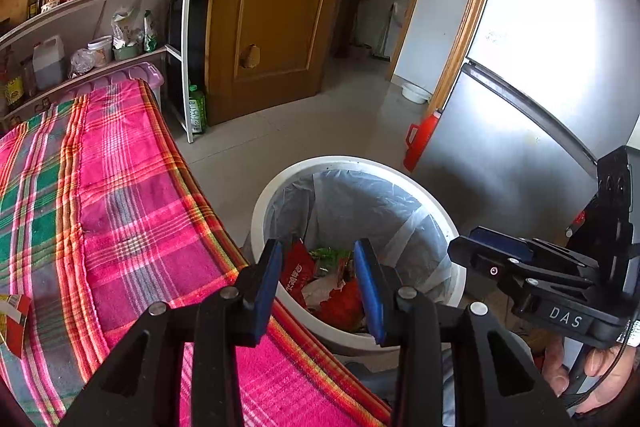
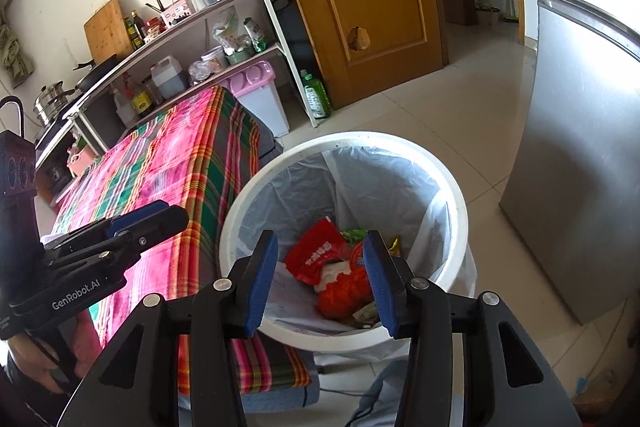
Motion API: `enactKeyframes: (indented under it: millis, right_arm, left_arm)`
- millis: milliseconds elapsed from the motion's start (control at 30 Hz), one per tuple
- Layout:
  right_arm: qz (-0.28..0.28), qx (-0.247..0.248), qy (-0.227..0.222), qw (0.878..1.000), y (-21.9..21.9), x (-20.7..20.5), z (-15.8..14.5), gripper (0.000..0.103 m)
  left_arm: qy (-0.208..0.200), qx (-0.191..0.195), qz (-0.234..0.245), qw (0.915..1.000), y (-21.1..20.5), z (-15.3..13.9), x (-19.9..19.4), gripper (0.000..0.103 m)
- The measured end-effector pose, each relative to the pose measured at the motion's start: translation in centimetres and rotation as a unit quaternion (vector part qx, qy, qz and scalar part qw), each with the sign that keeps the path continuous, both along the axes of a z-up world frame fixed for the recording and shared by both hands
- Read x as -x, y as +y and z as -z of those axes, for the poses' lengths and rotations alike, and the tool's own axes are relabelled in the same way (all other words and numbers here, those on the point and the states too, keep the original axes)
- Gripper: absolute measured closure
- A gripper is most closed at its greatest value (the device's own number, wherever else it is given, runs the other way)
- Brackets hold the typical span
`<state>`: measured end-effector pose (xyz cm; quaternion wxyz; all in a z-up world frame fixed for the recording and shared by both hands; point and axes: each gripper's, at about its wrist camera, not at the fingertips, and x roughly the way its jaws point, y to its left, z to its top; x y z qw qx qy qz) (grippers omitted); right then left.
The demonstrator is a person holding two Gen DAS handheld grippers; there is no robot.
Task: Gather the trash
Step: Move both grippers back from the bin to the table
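Observation:
A white trash bin [image 1: 452, 239] with a clear liner stands on the floor beside a table under a pink plaid cloth [image 1: 120, 211]. Red and green snack wrappers [image 1: 300, 269] lie inside it. My left gripper [image 1: 318, 287] is open and empty above the bin's near rim. My right gripper [image 2: 320, 279] is open and empty over the bin [image 2: 460, 195], with the wrappers [image 2: 316, 259] below it. The right gripper also shows at the right of the left wrist view [image 1: 492, 255]. A red-and-white wrapper [image 1: 14, 319] lies on the cloth at the far left edge.
A grey fridge [image 1: 520, 107] stands right of the bin, with a red container [image 1: 420, 143] at its foot. A wooden door [image 1: 272, 15] is behind. A shelf rack [image 1: 120, 39] with a kettle, bottles and bags stands past the table. A pink-lidded bin [image 2: 260, 95] stands at the table's far end.

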<state>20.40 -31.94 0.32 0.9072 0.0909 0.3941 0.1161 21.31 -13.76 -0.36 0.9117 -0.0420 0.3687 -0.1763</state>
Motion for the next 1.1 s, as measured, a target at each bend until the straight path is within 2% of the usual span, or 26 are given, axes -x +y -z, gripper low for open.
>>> enactKeyframes:
  millis: [500, 567, 633, 1100]
  right_arm:
    - [-0.055, 0.006, -0.032, 0.998, 4.5, 2.6, -2.5, 0.057]
    - [-0.063, 0.006, -0.034, 0.997, 5.2, 2.8, -2.7, 0.057]
    - [-0.069, 0.006, -0.037, 0.997, 5.8, 3.1, -2.8, 0.057]
    - [-0.109, 0.006, -0.044, 0.993, 9.2, 4.5, -3.2, 0.057]
  left_arm:
    - [-0.026, 0.016, -0.043, 0.9986, 5.0, -1.7, 4.2, 0.063]
    - [-0.029, 0.017, -0.051, 0.9981, 5.8, -1.9, 4.8, 0.063]
    - [-0.03, 0.022, -0.06, 0.9975, 6.5, -2.0, 5.3, 0.057]
    - [-0.046, 0.019, -0.104, 0.9933, 10.7, -2.6, 8.5, 0.057]
